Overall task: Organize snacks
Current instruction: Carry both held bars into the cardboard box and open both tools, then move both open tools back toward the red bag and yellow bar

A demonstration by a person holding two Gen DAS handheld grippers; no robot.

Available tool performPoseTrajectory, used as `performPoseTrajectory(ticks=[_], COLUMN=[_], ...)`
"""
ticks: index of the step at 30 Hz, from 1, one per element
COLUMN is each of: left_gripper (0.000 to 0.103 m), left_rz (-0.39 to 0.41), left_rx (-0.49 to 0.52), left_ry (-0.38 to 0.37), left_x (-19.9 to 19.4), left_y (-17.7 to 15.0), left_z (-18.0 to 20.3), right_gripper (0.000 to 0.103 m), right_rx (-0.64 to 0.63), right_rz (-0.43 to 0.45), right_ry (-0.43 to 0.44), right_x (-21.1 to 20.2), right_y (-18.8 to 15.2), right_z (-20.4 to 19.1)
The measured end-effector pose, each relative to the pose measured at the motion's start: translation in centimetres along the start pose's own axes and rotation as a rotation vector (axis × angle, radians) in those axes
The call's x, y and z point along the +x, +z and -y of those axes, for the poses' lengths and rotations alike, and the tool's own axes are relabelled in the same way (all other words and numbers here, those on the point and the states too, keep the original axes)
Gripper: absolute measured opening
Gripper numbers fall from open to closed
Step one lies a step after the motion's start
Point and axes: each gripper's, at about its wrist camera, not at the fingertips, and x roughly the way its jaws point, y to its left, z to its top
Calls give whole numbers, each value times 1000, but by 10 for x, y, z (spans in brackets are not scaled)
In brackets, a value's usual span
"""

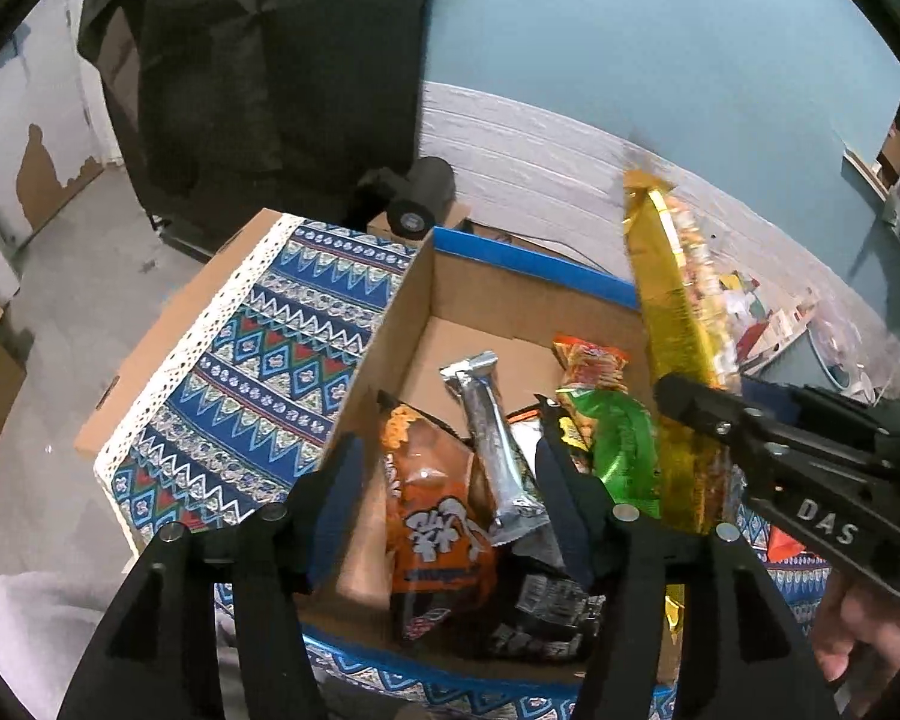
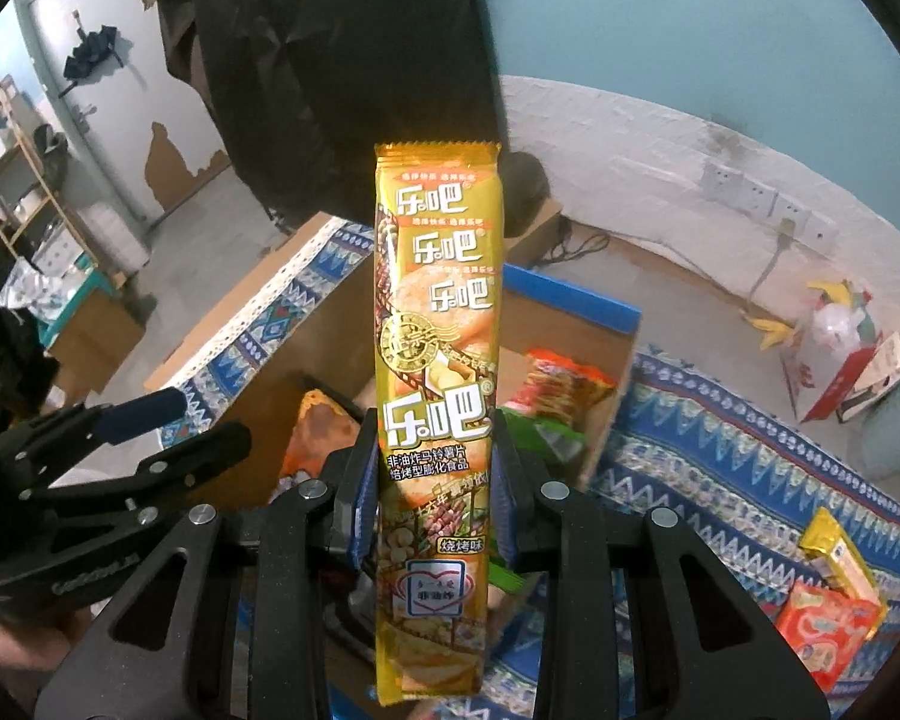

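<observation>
Holding the yellow chip pack [image 2: 435, 396] pinched upright, right tongs [image 2: 432, 492] needed lowering into the cardboard box [image 1: 510, 294] at 12 o'clock; left tongs [image 1: 444, 510] were spread, empty.

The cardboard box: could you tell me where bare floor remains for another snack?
In the cardboard box, bare floor remains at the far corner, between the silver bar and orange-red packet. The near end is crowded with piled packets.
</observation>
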Motion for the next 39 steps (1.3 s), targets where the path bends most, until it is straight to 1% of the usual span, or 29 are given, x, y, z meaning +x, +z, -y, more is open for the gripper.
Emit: performPoseTrajectory(ticks=[6, 8, 9, 13, 15, 16, 17, 19, 26, 30, 33, 39], left_gripper=[61, 62, 62, 62, 62, 62, 62, 65, 66, 66, 71, 71], left_rz=[-8, -8, -8, 4, 1, -1, -4, -12, -29, -33, -28, -42], left_rx=[-18, -21, -22, -22, -14, -10, -3, 13, 78, 106, 129, 174], left_ry=[1, -3, -4, -14, -17, -20, -22, -26, -33, -43, -47, -59], left_x=[2, 2, 2, 0, 1, 2, 3, 4, 7, 6, 5, 7], left_y=[0, 0, 1, 2, 2, 1, 1, -1, -6, -7, -7, -10], left_z=[-9, -10, -9, -3, 2, 5, 9, 15, 44, 60, 72, 98], right_gripper=[31, 36, 36, 37, 38, 44, 52, 58, 64, 64, 65, 65], right_rx=[36, 44, 44, 38, 36, 35, 34, 33, -4, -9, -15, -8], right_rz=[-42, -52, -52, -41, -37, -38, -35, -24, -13, -16, -12, -5], right_ry=[55, 62, 58, 33, 18, 12, -1, -19, -89, -116, -145, -180], right_x=[23, 28, 28, 20, 16, 14, 11, 5, -15, -26, -35, -52], right_y=[3, 4, 4, 4, 3, 3, 2, 1, -8, -16, -21, -32], right_z=[-10, -10, -10, -5, -1, 1, 4, 8, 26, 41, 53, 75])
